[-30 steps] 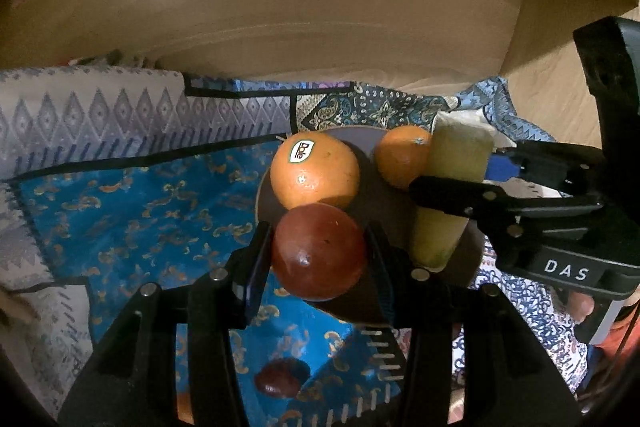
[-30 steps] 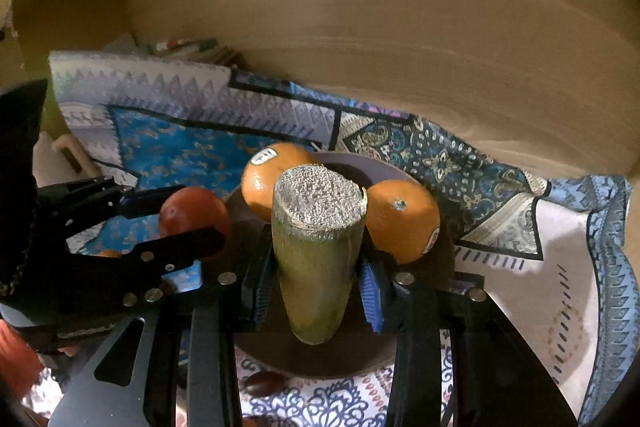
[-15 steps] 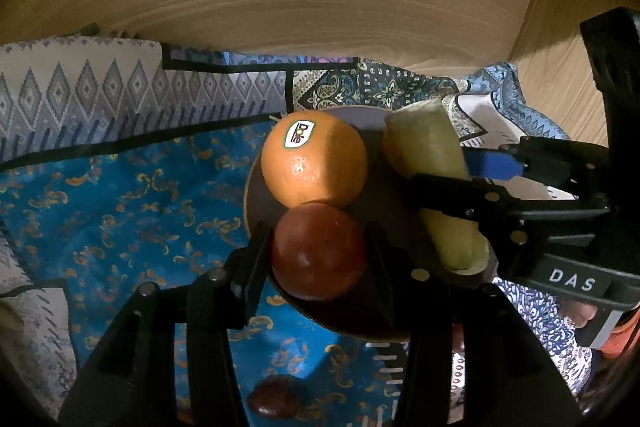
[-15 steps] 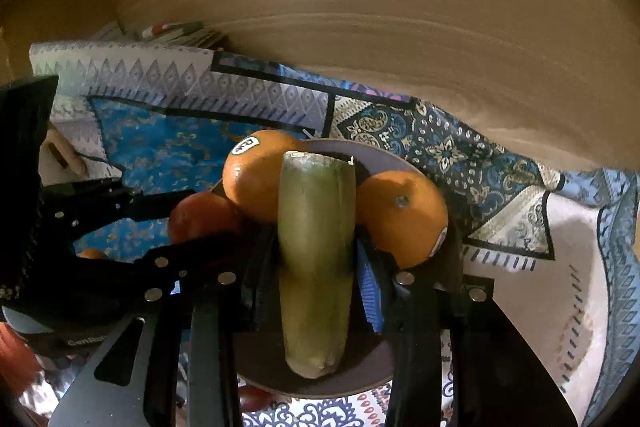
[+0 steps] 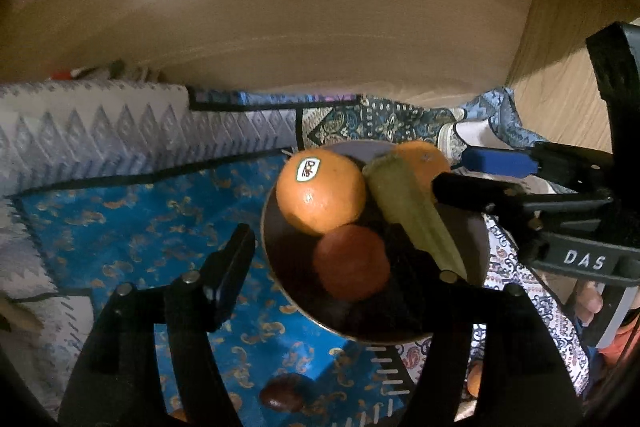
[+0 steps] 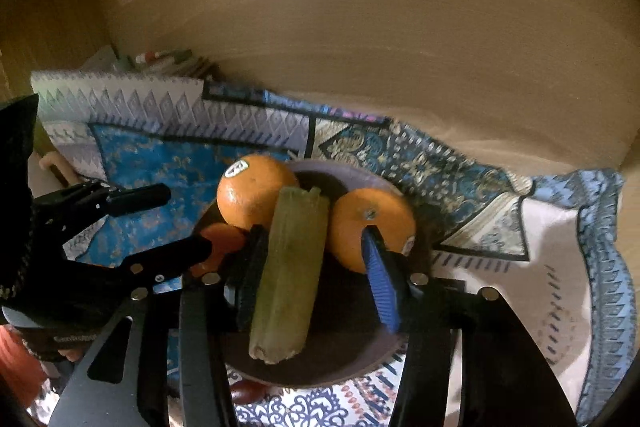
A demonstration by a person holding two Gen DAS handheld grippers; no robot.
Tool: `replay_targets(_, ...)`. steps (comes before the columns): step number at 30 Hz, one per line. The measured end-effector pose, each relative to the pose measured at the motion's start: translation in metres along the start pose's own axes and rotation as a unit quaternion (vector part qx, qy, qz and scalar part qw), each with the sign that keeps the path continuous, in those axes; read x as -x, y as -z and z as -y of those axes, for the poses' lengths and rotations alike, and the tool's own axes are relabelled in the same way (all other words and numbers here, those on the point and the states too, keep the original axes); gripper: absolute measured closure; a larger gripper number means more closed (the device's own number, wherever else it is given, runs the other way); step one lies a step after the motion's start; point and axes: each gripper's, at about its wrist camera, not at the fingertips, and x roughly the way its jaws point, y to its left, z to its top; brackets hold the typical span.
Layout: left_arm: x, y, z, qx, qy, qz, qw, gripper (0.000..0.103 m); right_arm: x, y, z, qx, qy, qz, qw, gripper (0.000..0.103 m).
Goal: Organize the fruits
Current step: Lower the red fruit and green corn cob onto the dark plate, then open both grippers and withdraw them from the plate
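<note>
The green stalk (image 6: 288, 275) lies in the dark bowl (image 6: 352, 367), leaning between two oranges (image 6: 256, 195), with the red fruit (image 5: 351, 262) beside it. Pulling back carelessly could nudge the stalk and roll fruit over the bowl's rim. Both the right tool (image 6: 316, 279) and left tool (image 5: 340, 267) stand spread apart, straddling their released fruit.

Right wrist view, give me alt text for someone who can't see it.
The right gripper, jaws open, straddles a green stalk piece lying in a dark plate between two oranges. The left gripper is open beside a reddish fruit.
</note>
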Motion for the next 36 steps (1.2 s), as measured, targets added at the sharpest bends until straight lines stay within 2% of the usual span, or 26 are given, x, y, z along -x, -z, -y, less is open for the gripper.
replay_targets(4, 0.018, 0.002, -0.001, 0.0, -0.004, 0.011, 0.9999, 0.036, 0.024, 0.003, -0.003, 0.004, 0.005, 0.02, 1.0, 0.058)
replay_targets(8, 0.04, 0.01, 0.002, -0.004, -0.011, 0.02, 0.9997, 0.036, 0.043, 0.011, -0.008, 0.011, 0.011, 0.035, 0.999, 0.051)
replay_targets(14, 0.071, 0.039, 0.008, -0.014, -0.021, 0.024, 0.9994, 0.034, 0.068, 0.036, -0.019, 0.021, 0.013, 0.044, 0.999, 0.05)
replay_targets(17, 0.082, 0.058, 0.013, -0.014, -0.012, 0.013, 0.9998, 0.033, 0.078, 0.054, -0.023, 0.017, 0.009, 0.043, 0.999, 0.047)
replay_targets(27, 0.098, 0.132, 0.024, -0.018, -0.018, -0.036, 0.999, 0.033, 0.097, 0.128, -0.035, 0.006, 0.014, 0.02, 1.0, 0.046)
replay_targets(36, 0.092, 0.157, 0.041, -0.025, -0.017, -0.053, 0.9981, 0.029, 0.079, 0.177, -0.039, 0.003, 0.018, -0.026, 0.999, 0.046)
